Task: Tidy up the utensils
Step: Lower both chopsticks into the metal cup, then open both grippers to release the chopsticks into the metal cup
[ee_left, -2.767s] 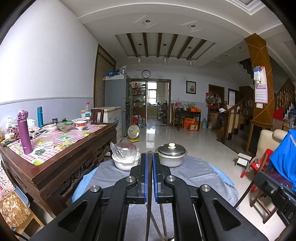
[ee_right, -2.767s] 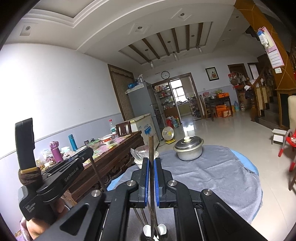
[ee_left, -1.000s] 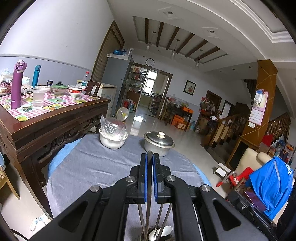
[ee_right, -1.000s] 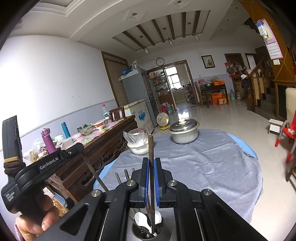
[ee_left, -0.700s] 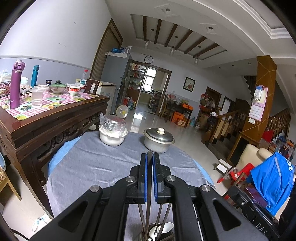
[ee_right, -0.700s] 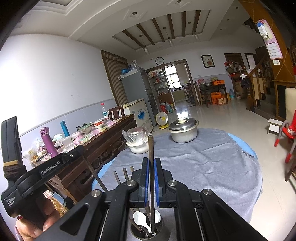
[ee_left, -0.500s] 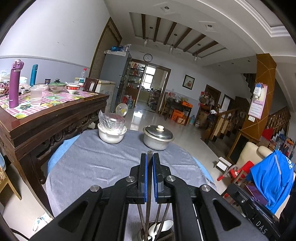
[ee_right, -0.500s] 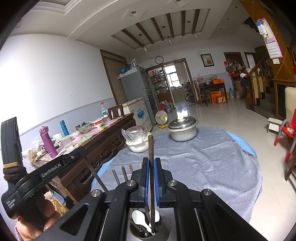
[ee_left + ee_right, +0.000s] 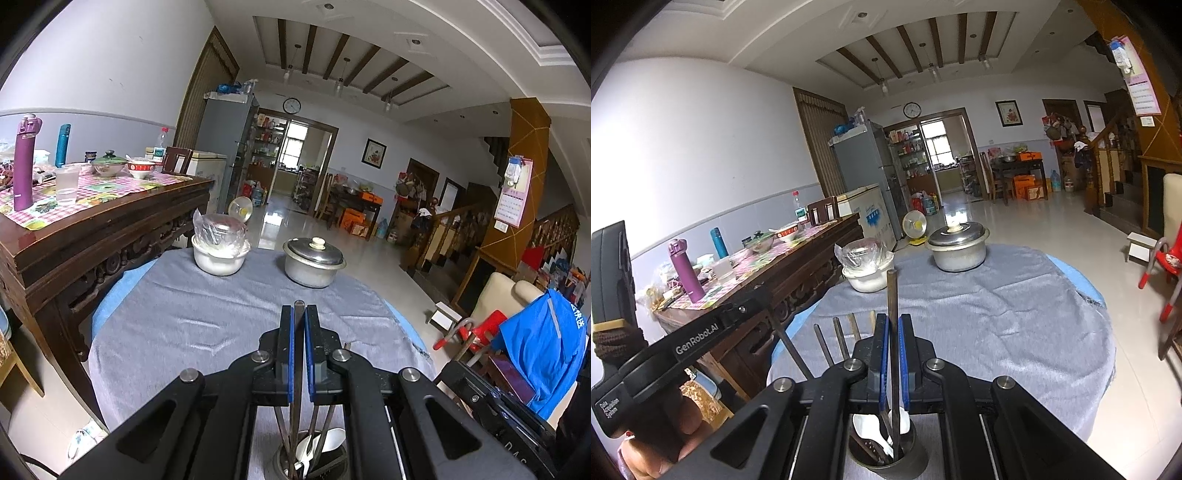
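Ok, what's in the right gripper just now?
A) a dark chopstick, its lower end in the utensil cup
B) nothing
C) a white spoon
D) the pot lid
A: the right gripper is shut on a dark chopstick whose lower end is in the utensil cup.

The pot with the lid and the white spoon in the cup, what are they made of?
The pot looks like dull grey metal, perhaps aluminium: it has a soft sheen, and its lid has a pale knob. The white spoon in the holder looks glossy and smooth, so ceramic or plastic; the pictures cannot tell which.
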`<state>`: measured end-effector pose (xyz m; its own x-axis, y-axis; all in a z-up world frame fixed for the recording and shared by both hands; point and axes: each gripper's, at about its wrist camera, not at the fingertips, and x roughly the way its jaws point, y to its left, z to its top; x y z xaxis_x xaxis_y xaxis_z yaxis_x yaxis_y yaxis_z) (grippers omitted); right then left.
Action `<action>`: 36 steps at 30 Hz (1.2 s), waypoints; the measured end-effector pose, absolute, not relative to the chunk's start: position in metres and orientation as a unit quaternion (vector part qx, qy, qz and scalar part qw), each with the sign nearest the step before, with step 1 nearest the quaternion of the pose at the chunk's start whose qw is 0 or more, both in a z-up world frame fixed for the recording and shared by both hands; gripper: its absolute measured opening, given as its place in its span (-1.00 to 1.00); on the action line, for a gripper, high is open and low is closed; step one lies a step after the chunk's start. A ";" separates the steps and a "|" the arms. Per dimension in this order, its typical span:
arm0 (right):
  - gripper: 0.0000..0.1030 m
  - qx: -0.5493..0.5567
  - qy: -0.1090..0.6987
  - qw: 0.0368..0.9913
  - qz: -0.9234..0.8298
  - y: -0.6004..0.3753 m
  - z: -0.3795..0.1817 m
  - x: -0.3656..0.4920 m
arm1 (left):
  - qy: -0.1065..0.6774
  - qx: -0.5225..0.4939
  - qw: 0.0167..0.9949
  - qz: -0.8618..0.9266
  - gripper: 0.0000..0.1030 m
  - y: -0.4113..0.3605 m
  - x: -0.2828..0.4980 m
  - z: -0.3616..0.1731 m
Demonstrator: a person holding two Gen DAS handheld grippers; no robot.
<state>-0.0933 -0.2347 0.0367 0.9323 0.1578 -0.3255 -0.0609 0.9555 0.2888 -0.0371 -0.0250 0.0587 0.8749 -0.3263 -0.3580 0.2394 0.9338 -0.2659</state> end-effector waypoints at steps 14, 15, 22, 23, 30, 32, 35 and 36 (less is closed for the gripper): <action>-0.88 0.127 0.192 0.971 0.064 -0.232 0.030 -0.089 | 0.221 -0.100 0.958 -0.155 -0.90 -0.027 -0.034 0.050; -0.88 0.126 0.194 0.971 0.065 -0.231 0.030 -0.088 | 0.222 -0.100 0.957 -0.156 -0.90 -0.028 -0.034 0.049; -0.87 0.126 0.221 0.963 0.092 -0.227 0.024 -0.080 | 0.232 -0.096 0.955 -0.159 -0.86 -0.028 -0.032 0.046; -0.87 0.127 0.225 0.961 0.094 -0.226 0.023 -0.079 | 0.232 -0.094 0.955 -0.158 -0.81 -0.028 -0.032 0.046; -0.60 0.162 0.219 0.958 0.091 -0.241 0.023 -0.081 | 0.214 -0.082 0.963 -0.142 0.06 -0.028 -0.041 0.050; -0.60 0.166 0.216 0.959 0.083 -0.245 0.024 -0.082 | 0.213 -0.083 0.964 -0.139 0.22 -0.027 -0.041 0.050; -0.60 0.175 0.219 0.956 0.081 -0.250 0.023 -0.081 | 0.210 -0.078 0.966 -0.132 0.27 -0.027 -0.042 0.052; -0.60 0.177 0.221 0.956 0.080 -0.250 0.022 -0.081 | 0.211 -0.076 0.966 -0.130 0.37 -0.027 -0.042 0.052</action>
